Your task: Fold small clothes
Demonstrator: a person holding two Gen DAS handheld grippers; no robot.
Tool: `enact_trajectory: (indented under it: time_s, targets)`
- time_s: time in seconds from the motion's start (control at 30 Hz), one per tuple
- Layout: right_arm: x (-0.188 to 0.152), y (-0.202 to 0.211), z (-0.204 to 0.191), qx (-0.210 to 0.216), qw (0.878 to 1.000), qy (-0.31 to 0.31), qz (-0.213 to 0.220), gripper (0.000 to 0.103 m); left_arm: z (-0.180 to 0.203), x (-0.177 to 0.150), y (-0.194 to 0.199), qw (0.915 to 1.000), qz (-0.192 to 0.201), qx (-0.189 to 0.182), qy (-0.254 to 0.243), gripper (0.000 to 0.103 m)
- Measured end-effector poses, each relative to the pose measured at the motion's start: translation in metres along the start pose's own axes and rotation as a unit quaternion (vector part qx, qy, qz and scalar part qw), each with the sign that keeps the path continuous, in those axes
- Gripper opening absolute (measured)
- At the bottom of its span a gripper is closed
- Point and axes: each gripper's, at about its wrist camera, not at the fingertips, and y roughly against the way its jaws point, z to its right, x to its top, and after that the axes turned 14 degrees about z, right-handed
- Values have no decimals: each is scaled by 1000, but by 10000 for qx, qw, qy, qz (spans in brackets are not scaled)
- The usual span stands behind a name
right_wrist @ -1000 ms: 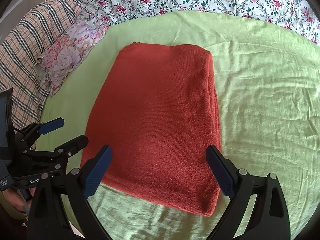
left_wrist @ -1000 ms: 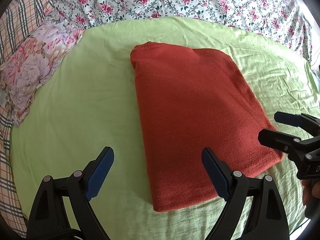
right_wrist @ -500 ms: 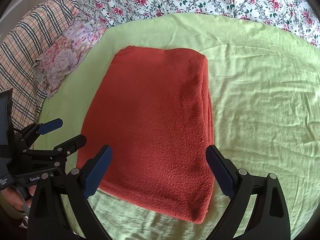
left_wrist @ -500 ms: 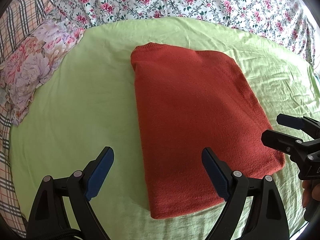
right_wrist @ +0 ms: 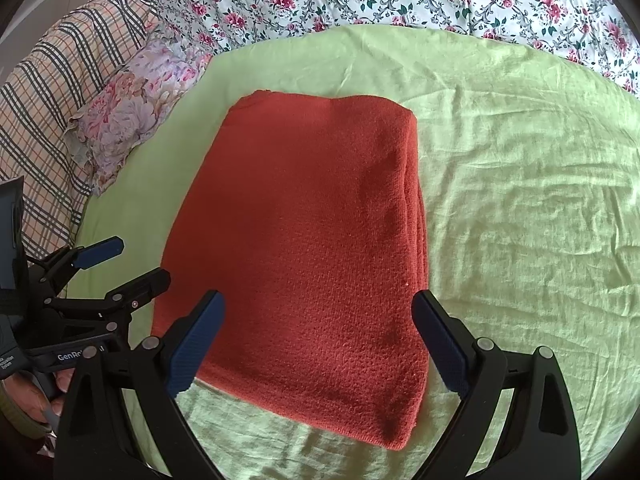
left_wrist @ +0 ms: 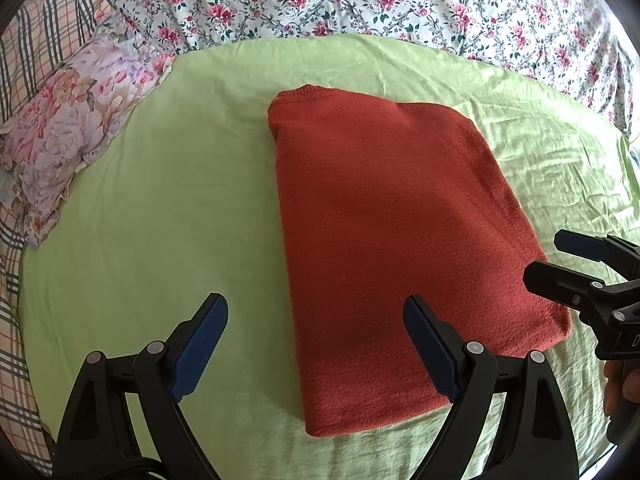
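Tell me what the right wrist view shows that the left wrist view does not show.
Only the right wrist view shows the stacked layers along the right edge of the folded red garment, and the label on the left gripper. Only the left wrist view shows the garment's smooth left edge and the right gripper from the side. Both show the garment lying flat on the green sheet, the floral pillow, and both grippers open, holding nothing.

Bright, even daylight in both views; focus sharp at centre. Strong fisheye bowing, black vignette in all corners. Soft shadow darkens the lower half of the red garment point(left_wrist: 392, 240) and creases show on the green sheet point(right_wrist: 520, 200) at right.
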Motion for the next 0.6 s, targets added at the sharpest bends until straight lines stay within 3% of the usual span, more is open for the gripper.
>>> enact_trajectory:
  time_s: [0.6]
  targets:
    - [-2, -5, 2, -66, 10000, 19, 6, 94, -2, -2, 0, 9999, 120, 35, -13, 90]
